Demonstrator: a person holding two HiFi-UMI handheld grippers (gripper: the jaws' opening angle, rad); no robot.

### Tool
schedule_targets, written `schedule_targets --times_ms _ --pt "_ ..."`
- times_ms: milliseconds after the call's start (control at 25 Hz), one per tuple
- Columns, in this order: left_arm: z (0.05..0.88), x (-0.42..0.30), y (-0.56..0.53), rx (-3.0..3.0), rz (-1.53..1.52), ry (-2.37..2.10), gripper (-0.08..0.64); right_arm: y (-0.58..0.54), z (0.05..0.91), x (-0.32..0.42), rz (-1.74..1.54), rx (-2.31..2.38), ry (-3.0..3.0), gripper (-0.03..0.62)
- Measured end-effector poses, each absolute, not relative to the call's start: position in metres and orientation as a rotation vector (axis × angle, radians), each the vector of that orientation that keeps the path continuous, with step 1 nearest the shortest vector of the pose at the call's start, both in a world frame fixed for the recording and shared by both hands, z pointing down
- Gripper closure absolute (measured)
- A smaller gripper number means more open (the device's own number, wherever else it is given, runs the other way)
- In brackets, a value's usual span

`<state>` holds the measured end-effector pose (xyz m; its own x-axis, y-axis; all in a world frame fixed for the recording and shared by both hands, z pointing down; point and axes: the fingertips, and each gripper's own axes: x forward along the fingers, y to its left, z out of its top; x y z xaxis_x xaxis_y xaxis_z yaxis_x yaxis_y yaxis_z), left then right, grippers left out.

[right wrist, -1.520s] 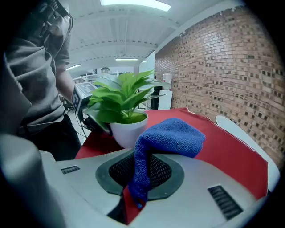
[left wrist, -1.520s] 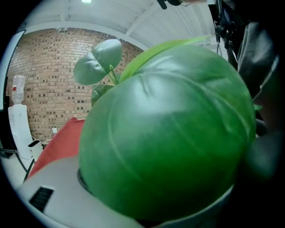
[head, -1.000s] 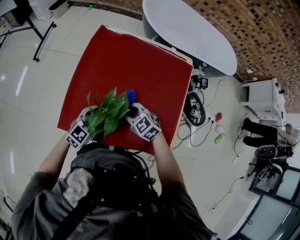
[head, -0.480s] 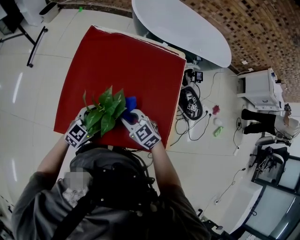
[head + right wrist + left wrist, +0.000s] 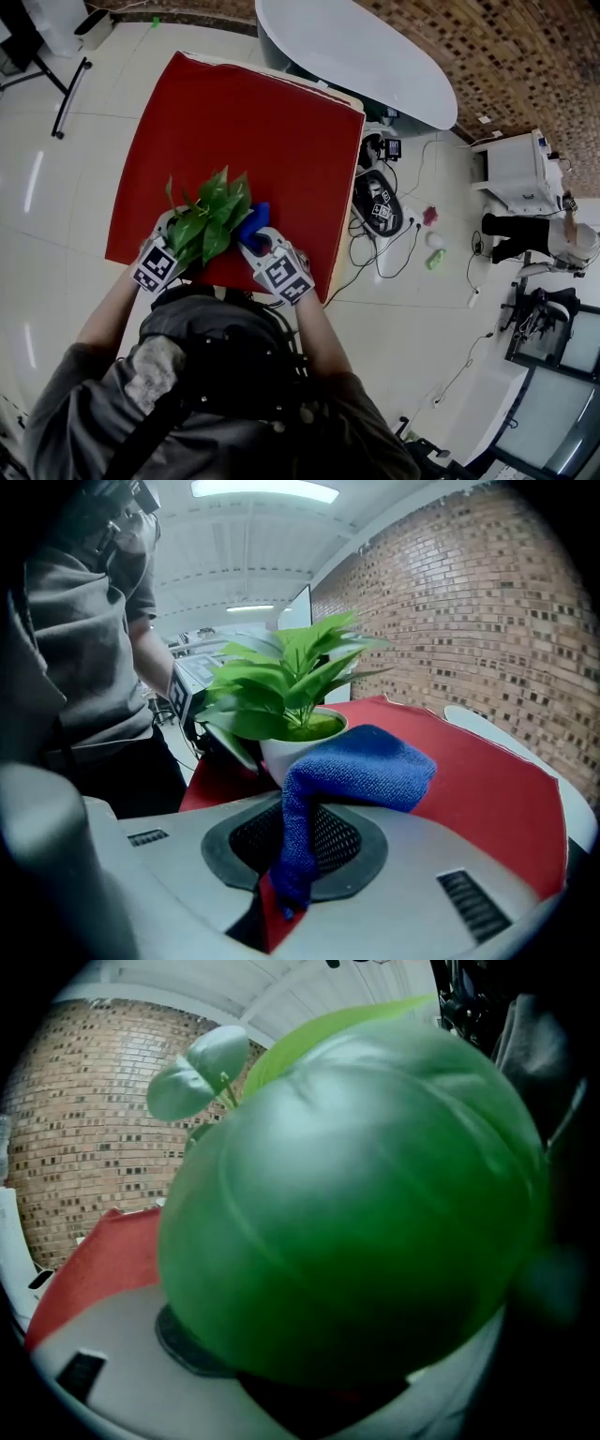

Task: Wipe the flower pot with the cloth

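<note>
Table (image 5: 281, 169): square, fully covered by a red tablecloth (image 5: 225, 103).
On it: white flower pot (image 5: 279, 750) with a green plant (image 5: 208, 217), near the person's edge.

View full of green leaf (image 5: 356, 1204) w/ red table (image 5: 98, 1265), brick wall (image 5: 75, 1119) behind.

Grey short-sleeved T-shirt (image 5: 80, 412) crossed by dark harness straps (image 5: 220, 370), worn behind the claws. The light-grey left gripper (image 5: 171, 232) and right gripper (image 5: 253, 240) each carry a white cube (image 5: 155, 267) with black square markers at the rear. An oval black mesh pad (image 5: 345, 844) and slotted vents (image 5: 469, 904) mark the right claw's face.
</note>
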<state>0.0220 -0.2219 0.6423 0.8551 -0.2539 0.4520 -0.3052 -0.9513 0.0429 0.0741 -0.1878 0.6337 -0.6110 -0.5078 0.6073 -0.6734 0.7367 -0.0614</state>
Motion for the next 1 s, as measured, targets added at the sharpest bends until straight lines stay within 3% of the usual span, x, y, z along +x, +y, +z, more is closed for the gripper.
schedule_targets --times_ms 640,1000 --pt "0.636 -0.041 -0.185 2.743 0.688 -0.843 0.158 -0.131 0.639 0.039 0.345 0.754 -2.418 0.515" --pt "0.616 -0.007 -0.166 2.801 0.624 -0.843 0.153 -0.1 0.633 0.012 0.316 0.643 -2.447 0.515"
